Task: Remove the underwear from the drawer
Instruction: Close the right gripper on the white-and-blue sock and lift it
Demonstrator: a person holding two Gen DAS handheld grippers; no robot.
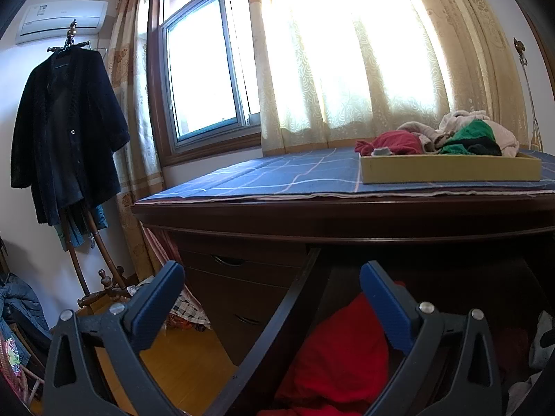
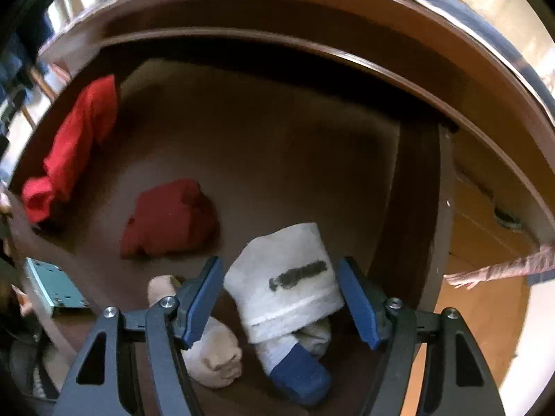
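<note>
Both claws gape empty — right claw (image 2: pixel 281 298) tilted steeply down over white underwear (image 2: pixel 284 277) in the drawer (image 2: pixel 416 190), left claw (image 1: pixel 272 298) near level — dark print unreadable.

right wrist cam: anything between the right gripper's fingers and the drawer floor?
Yes. In the right wrist view, the white folded garment lies in the drawer framed between the open right gripper fingers; whether the pads touch it is unclear.

a bright window (image 1: pixel 204 69) with pale patterned curtains (image 1: pixel 364 55) fills the far wall. an air conditioner (image 1: pixel 62 20) sits high on the white wall, above a dark coat (image 1: pixel 66 131) on a wooden stand. a dark wood desk (image 1: pixel 312 215) carries a blue checked cloth (image 1: pixel 277 176). the floor (image 1: pixel 180 357) is yellow wood.
</note>
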